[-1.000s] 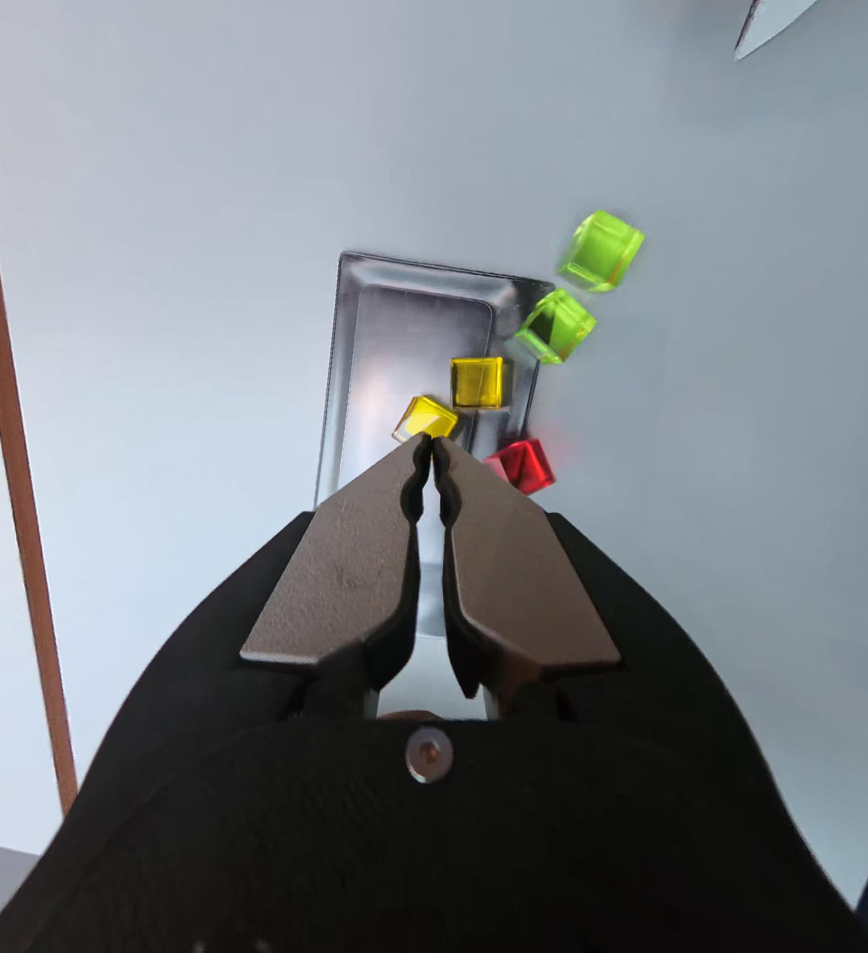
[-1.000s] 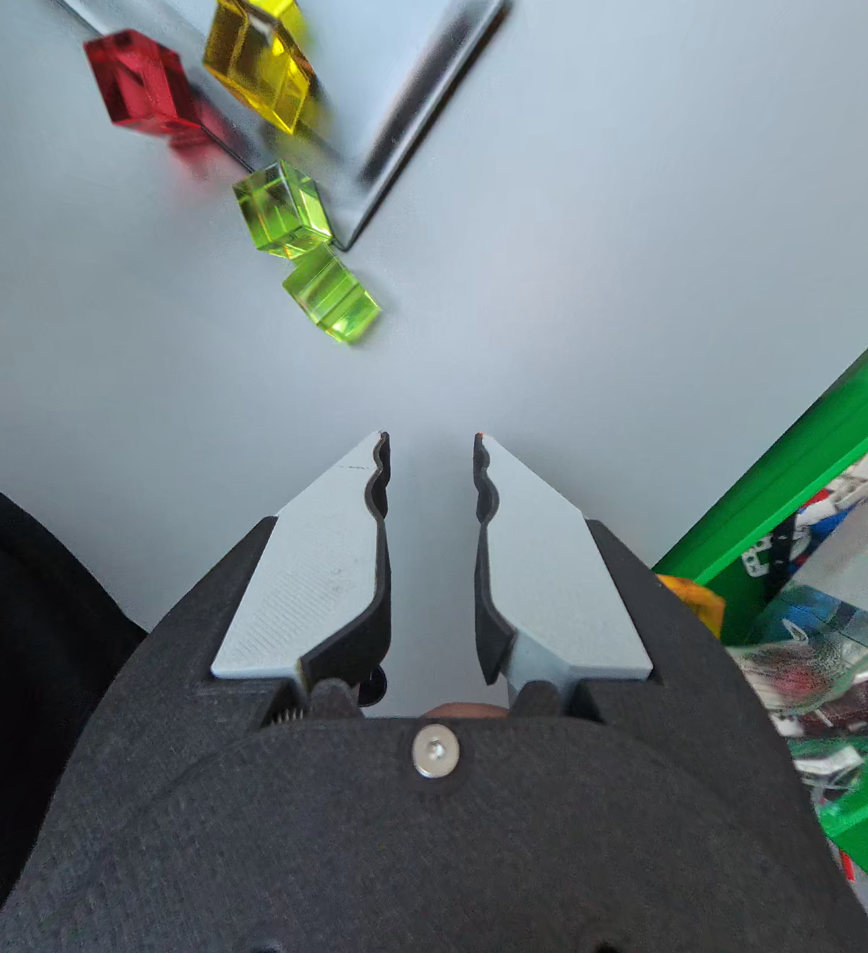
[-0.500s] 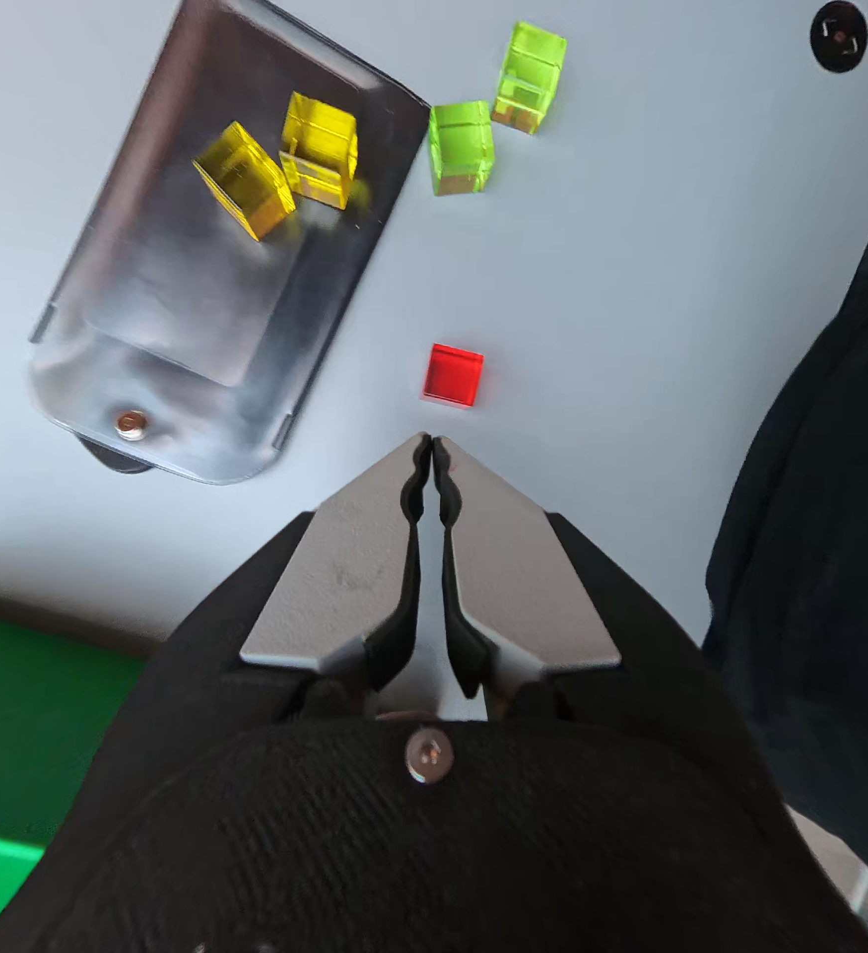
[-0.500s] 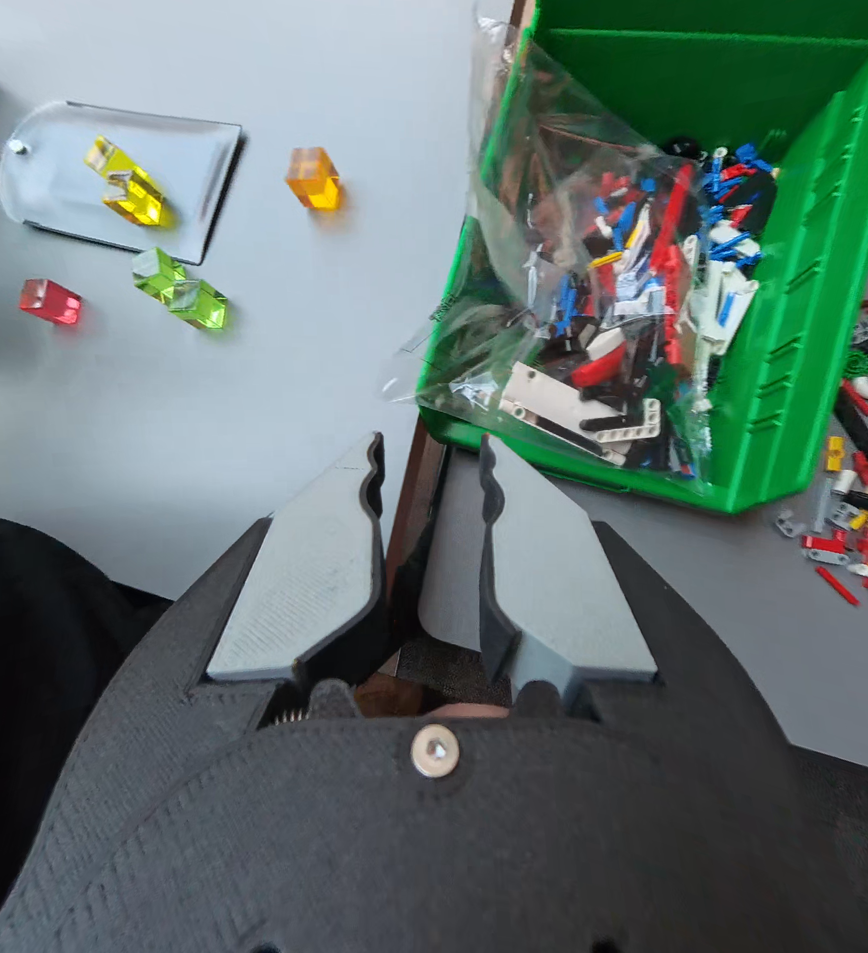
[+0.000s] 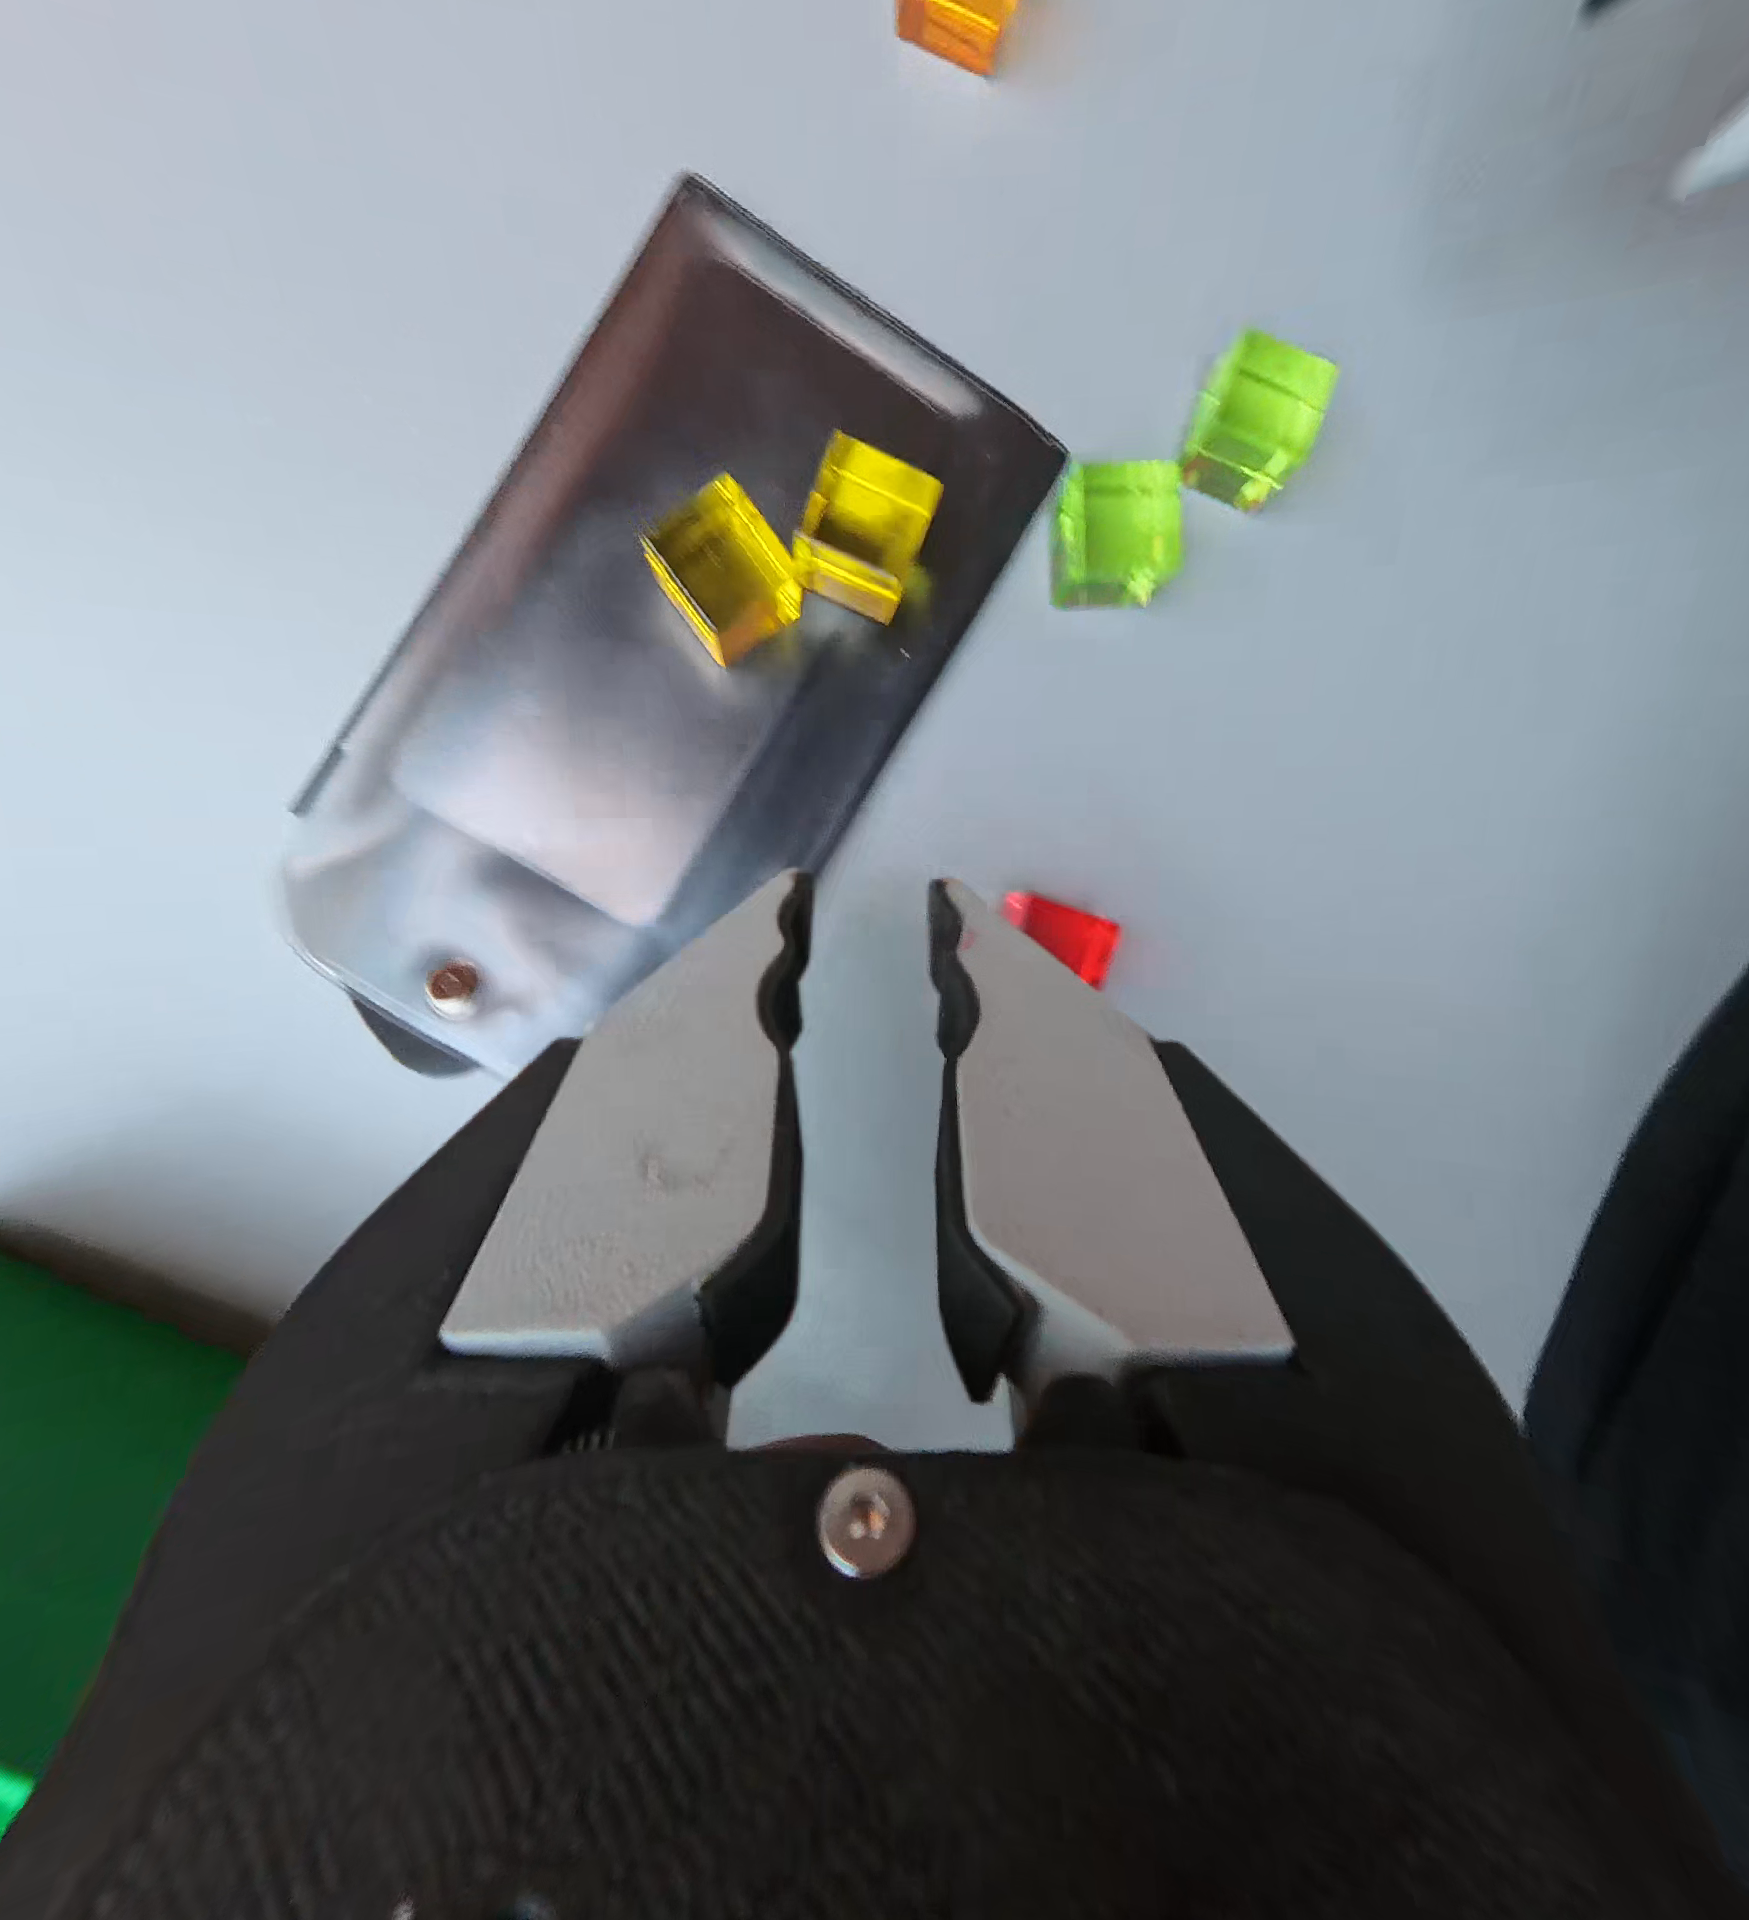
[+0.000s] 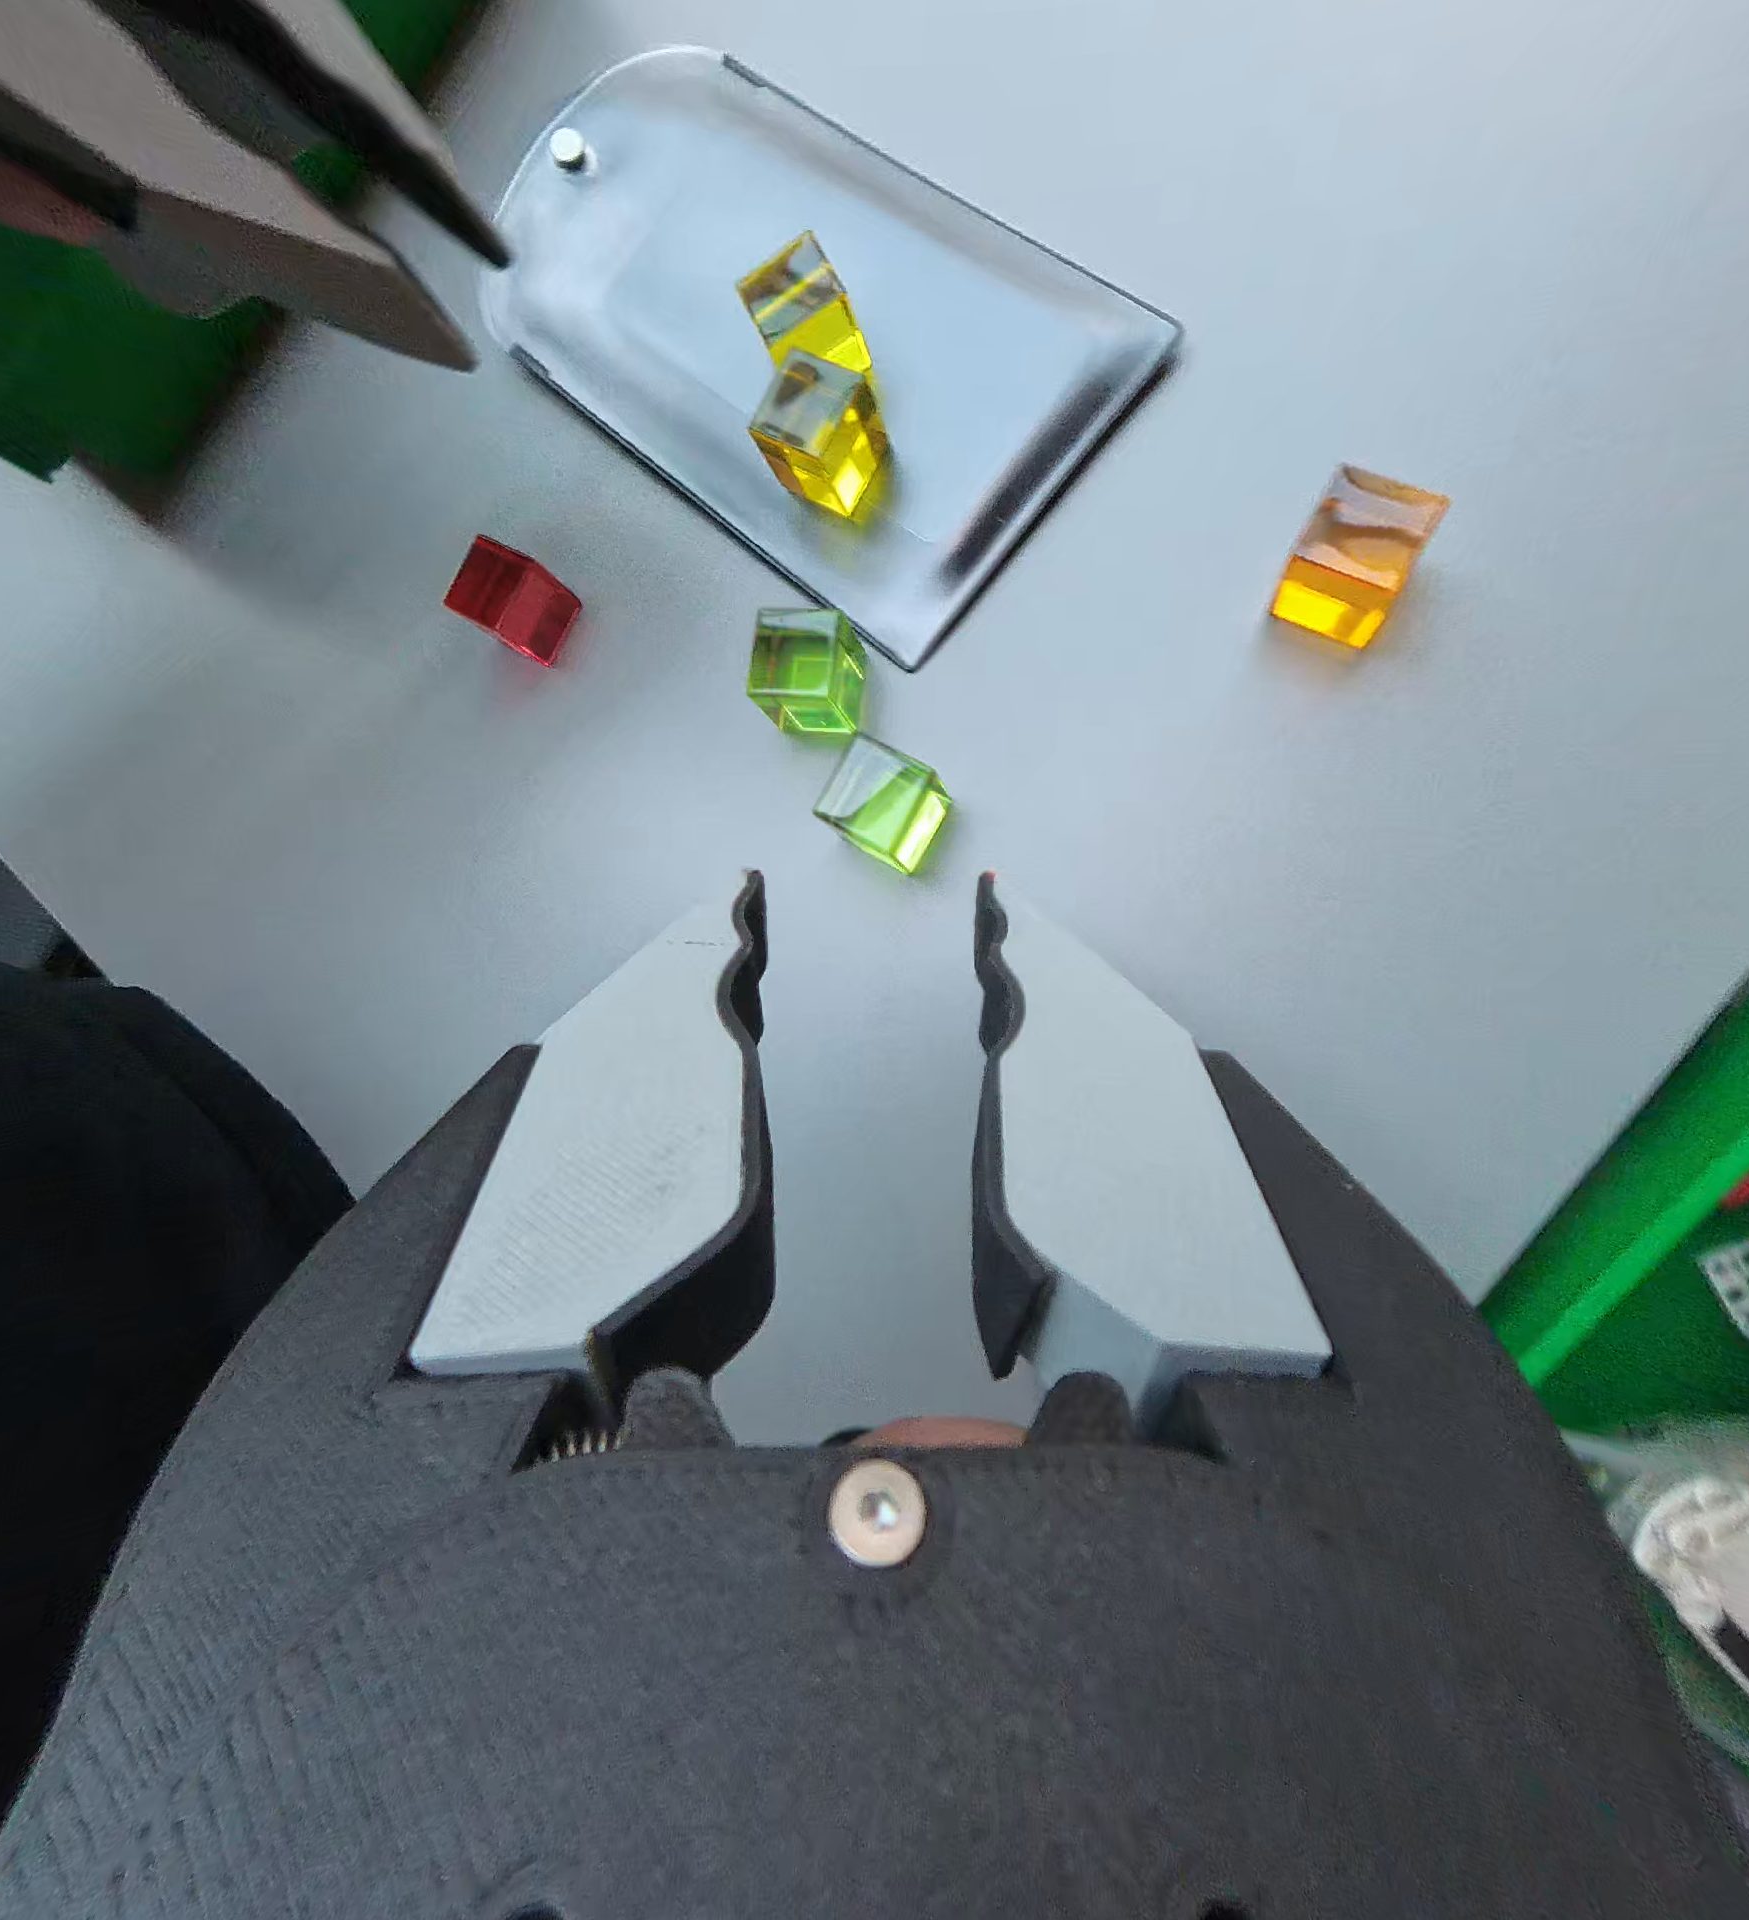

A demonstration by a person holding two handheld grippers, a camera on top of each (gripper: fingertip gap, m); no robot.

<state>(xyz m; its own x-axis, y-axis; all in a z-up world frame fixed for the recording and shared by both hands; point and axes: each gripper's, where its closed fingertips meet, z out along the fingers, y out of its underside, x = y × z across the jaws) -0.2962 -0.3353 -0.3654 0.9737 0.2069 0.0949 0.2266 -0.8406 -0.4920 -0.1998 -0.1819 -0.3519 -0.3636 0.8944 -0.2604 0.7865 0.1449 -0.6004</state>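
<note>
A shiny metal tray (image 5: 579, 790) (image 6: 641, 270) lies on the pale table and holds two yellow cubes (image 5: 797, 551) (image 6: 818, 374). Two green cubes (image 5: 1119, 530) (image 6: 808, 670) sit just off its corner. A red cube (image 5: 1067, 930) (image 6: 515, 597) lies by itself, partly behind my left gripper's right finger. An orange cube (image 5: 953, 31) (image 6: 1358, 556) lies beyond the tray. My left gripper (image 5: 862, 894) is open and empty, between the tray's end and the red cube. My right gripper (image 6: 868, 883) is open and empty, just short of the nearer green cube (image 6: 882, 802). The left gripper's fingers (image 6: 226, 208) show at top left.
A green bin (image 6: 1680, 1195) with small parts stands at the right in the right wrist view. Another green surface (image 5: 28, 1455) lies at lower left of the left wrist view. A dark sleeve (image 5: 1701, 1247) is at the right edge there.
My left gripper has opened from shut and moved closer to the tray and red cube. My right gripper swung back from the green bin to face the cubes, still open.
</note>
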